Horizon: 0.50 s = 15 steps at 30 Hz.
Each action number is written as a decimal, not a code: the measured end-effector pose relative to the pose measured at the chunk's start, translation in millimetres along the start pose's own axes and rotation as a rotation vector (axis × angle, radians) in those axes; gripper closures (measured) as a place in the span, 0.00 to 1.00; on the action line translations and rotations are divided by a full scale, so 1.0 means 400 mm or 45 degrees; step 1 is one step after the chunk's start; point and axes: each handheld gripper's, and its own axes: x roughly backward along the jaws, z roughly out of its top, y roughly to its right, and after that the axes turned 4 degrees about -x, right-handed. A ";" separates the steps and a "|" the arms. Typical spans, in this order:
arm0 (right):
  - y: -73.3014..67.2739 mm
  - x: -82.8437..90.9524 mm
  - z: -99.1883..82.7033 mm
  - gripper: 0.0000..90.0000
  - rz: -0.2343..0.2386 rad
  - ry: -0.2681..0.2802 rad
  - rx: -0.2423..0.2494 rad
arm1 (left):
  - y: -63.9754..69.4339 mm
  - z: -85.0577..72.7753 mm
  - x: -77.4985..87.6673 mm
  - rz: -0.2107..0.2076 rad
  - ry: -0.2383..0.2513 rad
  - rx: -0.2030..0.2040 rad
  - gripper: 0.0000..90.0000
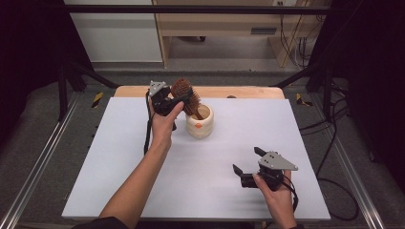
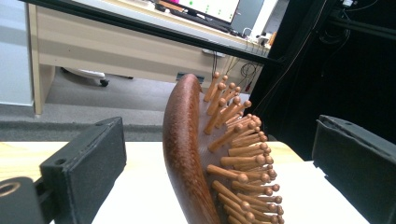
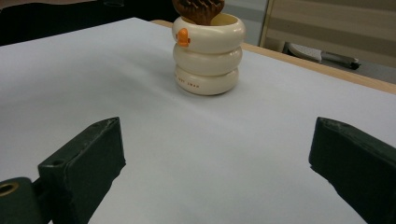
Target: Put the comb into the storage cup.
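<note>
Hairbrush [image 1: 183,93] stands handle-down in the cream cup [image 1: 199,122] at twelve o'clock on my table; my left gripper [image 1: 175,97] gapes around its head, untouching. Stiff, light wood, smooth-backed: I'd pinch the edges, not bristles. My right gripper [image 1: 247,165] idles open.

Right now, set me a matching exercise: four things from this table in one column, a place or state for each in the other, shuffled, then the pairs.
Things:
1. brush
2. cup
3. left claw
4. right claw

Places or states:
A. open over bare white table, near edge
B. stands handle down in the cup, head sticking out
C. cream, ringed, on the white table
D. open, one jaw each side of the brush head, not pressing

Pairs: 1-B, 2-C, 3-D, 4-A
</note>
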 end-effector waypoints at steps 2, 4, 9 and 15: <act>0.000 0.000 0.000 0.04 0.001 -0.001 0.000 | 0.001 0.001 0.001 0.001 -0.001 0.000 0.03; 0.000 -0.001 0.000 0.04 0.001 -0.001 0.000 | 0.000 0.003 0.003 0.004 0.001 -0.006 0.03; -0.001 -0.002 0.000 0.04 0.001 -0.003 0.003 | -0.003 0.011 0.009 0.019 0.001 -0.025 0.03; -0.001 -0.001 0.001 0.04 -0.001 -0.001 0.004 | -0.006 0.030 0.024 0.042 0.001 -0.041 0.03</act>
